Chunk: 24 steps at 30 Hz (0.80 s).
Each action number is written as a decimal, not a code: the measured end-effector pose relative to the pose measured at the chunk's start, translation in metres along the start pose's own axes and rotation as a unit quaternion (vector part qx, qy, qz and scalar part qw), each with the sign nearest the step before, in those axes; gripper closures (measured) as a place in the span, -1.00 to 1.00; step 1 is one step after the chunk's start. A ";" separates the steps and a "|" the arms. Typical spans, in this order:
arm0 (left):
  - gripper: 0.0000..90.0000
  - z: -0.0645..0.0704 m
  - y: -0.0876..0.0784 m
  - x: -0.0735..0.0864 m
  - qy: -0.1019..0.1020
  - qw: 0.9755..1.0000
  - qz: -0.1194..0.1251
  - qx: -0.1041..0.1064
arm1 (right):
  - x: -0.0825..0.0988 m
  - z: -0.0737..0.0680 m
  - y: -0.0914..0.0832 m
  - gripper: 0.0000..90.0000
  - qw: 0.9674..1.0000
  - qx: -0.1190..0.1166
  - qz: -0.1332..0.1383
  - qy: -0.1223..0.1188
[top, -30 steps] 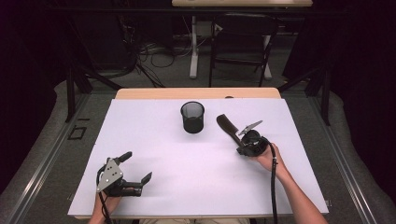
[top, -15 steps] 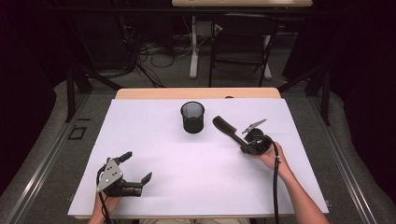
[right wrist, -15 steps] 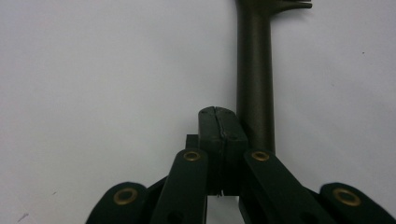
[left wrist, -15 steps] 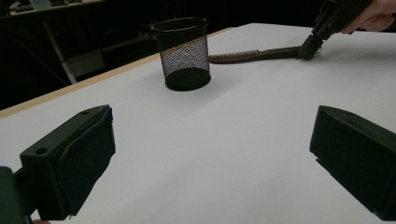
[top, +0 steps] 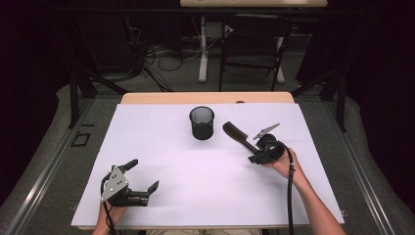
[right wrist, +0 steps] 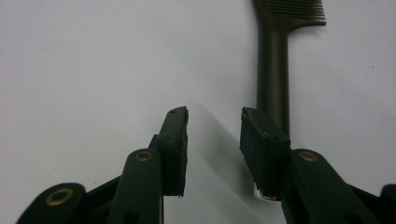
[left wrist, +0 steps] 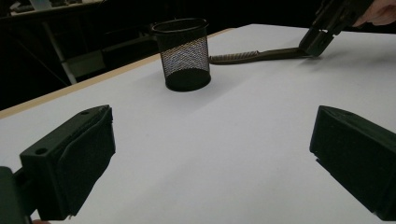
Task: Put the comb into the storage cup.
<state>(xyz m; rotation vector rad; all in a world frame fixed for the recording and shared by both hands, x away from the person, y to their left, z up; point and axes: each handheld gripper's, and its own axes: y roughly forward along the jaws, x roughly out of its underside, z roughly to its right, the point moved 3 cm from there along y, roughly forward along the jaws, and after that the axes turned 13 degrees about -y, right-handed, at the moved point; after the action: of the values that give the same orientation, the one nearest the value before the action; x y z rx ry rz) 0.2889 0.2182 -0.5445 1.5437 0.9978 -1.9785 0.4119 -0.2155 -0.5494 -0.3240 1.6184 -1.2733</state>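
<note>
Over the last second the right gripper (top: pixel 255 155) has slid a little toward the near edge and the comb (top: pixel 238 135) has swung with it, its toothed end now pointing toward 10 o'clock, closer to the cup (top: pixel 201 122). The left gripper (top: pixel 144 176) has stayed put.

In the right gripper view, the right gripper (right wrist: pixel 214 122) has its jaws parted by a narrow gap with only white tabletop between them. The comb (right wrist: pixel 273 74) handle runs just past the outer side of the right-hand jaw, so nothing is clamped. Whether that jaw touches the handle is hard to tell.

The left gripper sits near the table's 7 o'clock corner, jaws spread wide and holding nothing, as the left gripper view (left wrist: pixel 210 140) confirms.

The black mesh cup stands upright toward 12 o'clock of the white sheet (top: pixel 195 196). In the left gripper view the cup (left wrist: pixel 183 53) shows no contents through the mesh, though its inside is dark. The comb lies flat just beside it at its 3 o'clock, not touching.

Bare sheet stretches between the two grippers and across the whole 9 o'clock side. A strip of wooden table edge (top: pixel 161 98) shows beyond the far side.
</note>
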 end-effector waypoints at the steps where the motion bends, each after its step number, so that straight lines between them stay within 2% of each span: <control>1: -0.99 0.000 0.000 0.000 0.000 1.000 0.000 -0.001 | -0.001 0.000 -0.002 0.33 1.000 -0.003 0.003 -0.008; 7: -0.99 -0.001 0.000 0.000 0.001 1.000 0.001 -0.002 | -0.007 -0.003 -0.012 -0.18 1.000 -0.002 0.010 -0.015; 11: -0.99 -0.001 0.000 0.000 -0.001 1.000 0.000 -0.001 | -0.009 -0.001 -0.015 -0.29 1.000 0.006 0.014 -0.015; 14: -0.99 0.000 0.001 0.000 0.004 1.000 -0.001 0.000 | -0.010 0.000 -0.015 -0.52 1.000 0.022 0.009 -0.021; 17: -0.99 0.001 0.002 0.000 0.004 1.000 -0.002 0.001 | -0.011 0.003 -0.015 -0.66 0.999 0.028 0.005 -0.022; 24: -0.99 0.000 0.001 0.000 0.005 1.000 -0.002 0.000 | -0.016 0.009 -0.013 -0.86 0.999 0.042 0.005 -0.022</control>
<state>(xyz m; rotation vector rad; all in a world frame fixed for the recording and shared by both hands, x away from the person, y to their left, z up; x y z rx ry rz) 0.2895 0.2172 -0.5444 1.5552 1.0044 -1.9755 0.4215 -0.2144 -0.5295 -0.2891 1.5222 -1.3138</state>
